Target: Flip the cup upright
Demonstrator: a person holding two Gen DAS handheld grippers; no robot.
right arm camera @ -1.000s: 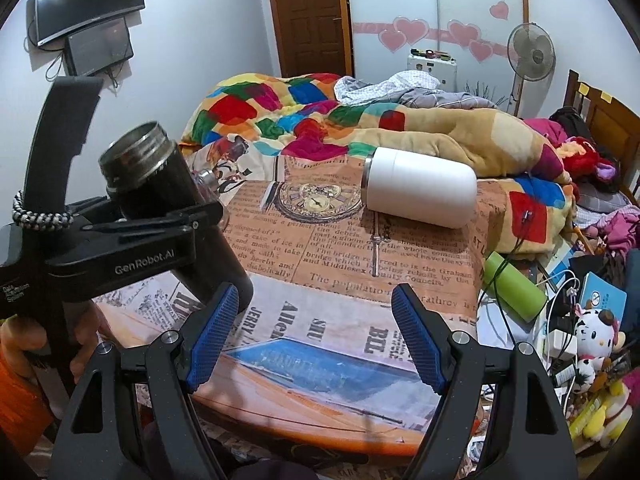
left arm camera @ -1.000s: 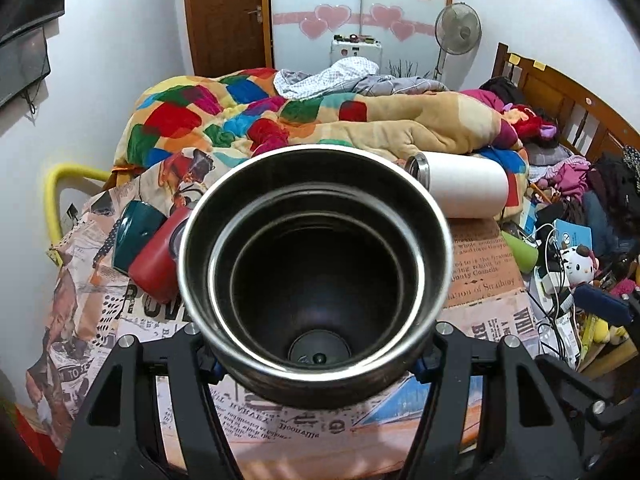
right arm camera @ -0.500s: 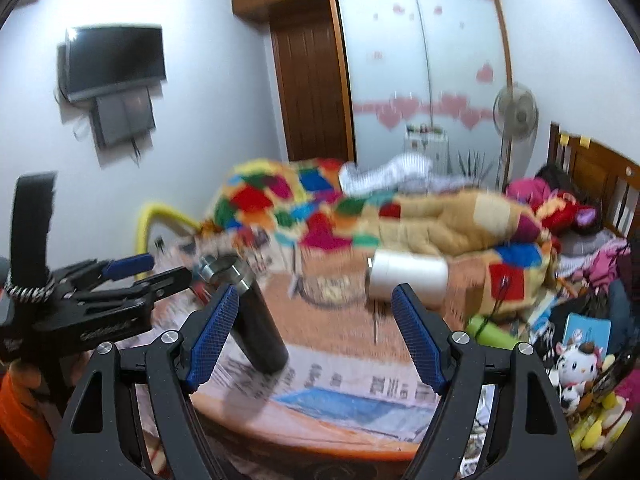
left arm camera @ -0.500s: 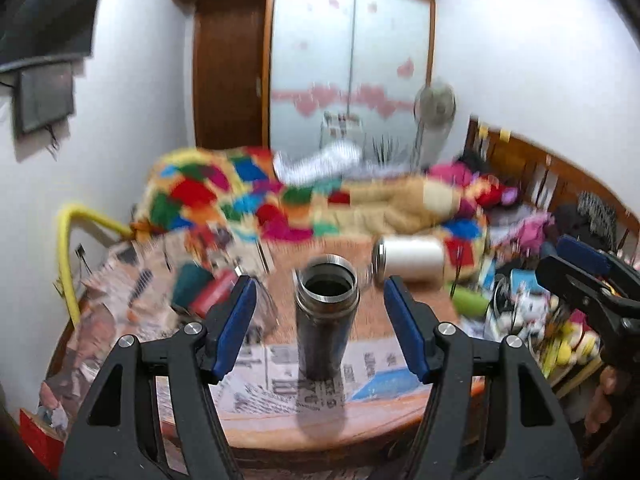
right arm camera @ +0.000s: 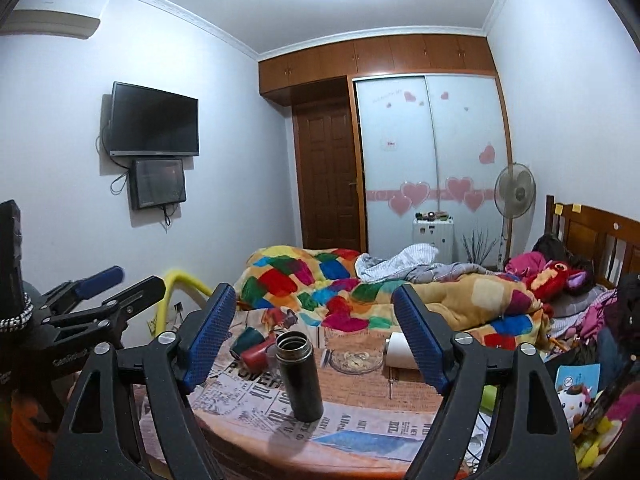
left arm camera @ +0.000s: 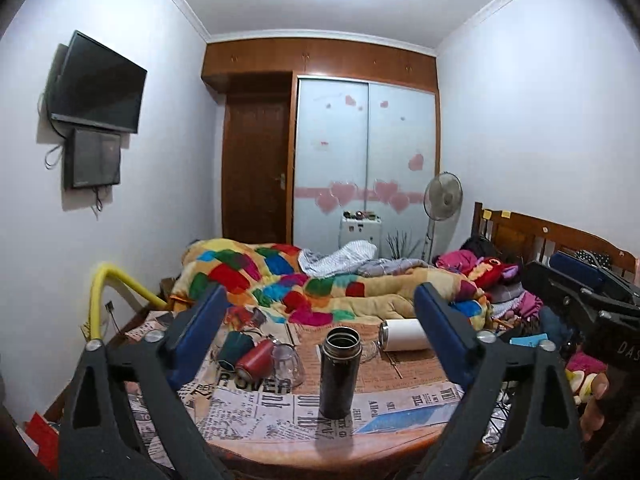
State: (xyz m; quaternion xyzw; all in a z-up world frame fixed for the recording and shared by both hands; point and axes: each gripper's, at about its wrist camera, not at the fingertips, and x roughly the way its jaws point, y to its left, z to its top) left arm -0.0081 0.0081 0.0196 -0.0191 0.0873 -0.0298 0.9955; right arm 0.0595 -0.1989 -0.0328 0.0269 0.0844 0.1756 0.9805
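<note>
cup (left arm camera: 339,372): upright on tabletop (left arm camera: 400,376); free
left gripper (left arm camera: 320,336): spread; empty
right gripper (right arm camera: 312,336): spread; only its view shows ashtray (right arm camera: 357,360) clearly

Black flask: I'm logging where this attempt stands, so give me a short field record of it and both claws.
flask: black flask stands upright on the newspaper-covered table, mouth open upward
left claw: left claw open, pulled back, empty
right claw: right claw open, empty, away from the flask
other cups: white cup, red cup and green cup lie on their sides behind the flask
contact: neither claw touches the flask
</note>
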